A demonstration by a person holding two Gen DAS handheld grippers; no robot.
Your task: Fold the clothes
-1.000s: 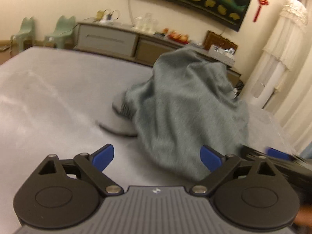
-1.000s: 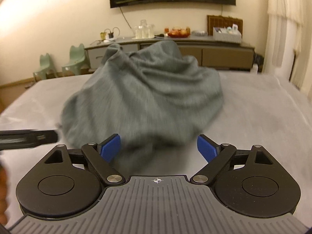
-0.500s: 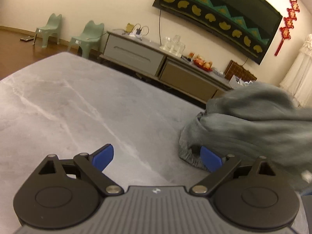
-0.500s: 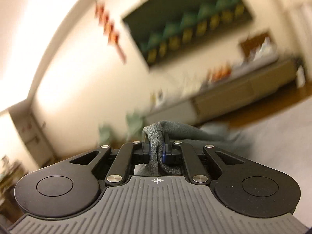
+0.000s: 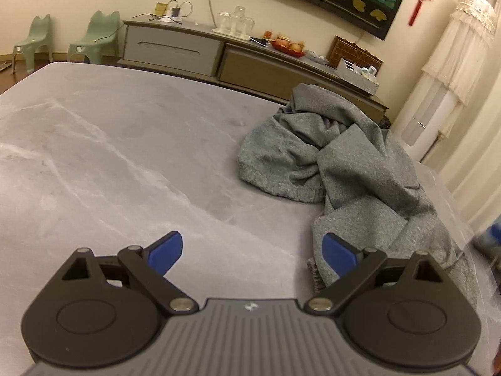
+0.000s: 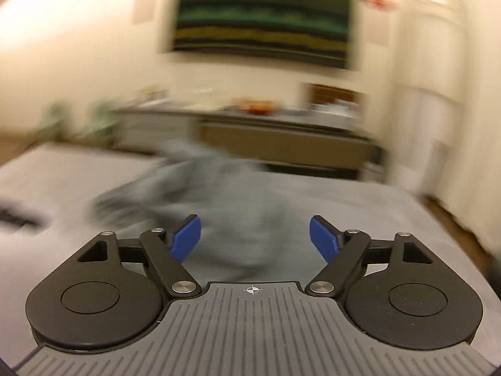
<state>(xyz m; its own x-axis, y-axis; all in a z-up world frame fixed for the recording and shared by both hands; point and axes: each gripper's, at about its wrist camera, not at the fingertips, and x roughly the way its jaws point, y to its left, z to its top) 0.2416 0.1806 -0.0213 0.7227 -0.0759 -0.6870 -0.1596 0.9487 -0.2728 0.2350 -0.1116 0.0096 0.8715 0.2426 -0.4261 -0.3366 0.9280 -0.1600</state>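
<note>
A grey knit garment [image 5: 350, 163] lies crumpled in a heap on the grey marbled table [image 5: 109, 156], right of centre in the left wrist view. My left gripper [image 5: 252, 255] is open and empty above the table, its right finger next to the garment's near edge. In the blurred right wrist view the garment [image 6: 219, 200] lies ahead on the table. My right gripper [image 6: 255, 238] is open and empty just in front of it.
A long grey sideboard [image 5: 219, 53] with glassware, fruit and a box stands behind the table. Two green plastic chairs [image 5: 94, 37] stand at the far left. A white standing unit [image 5: 444, 72] and curtains are at the right. The table's far edge is close behind the garment.
My right gripper was shut on the garment and lifting it; it has let go and opened, and the garment has dropped onto the table. The right view is moving fast.
</note>
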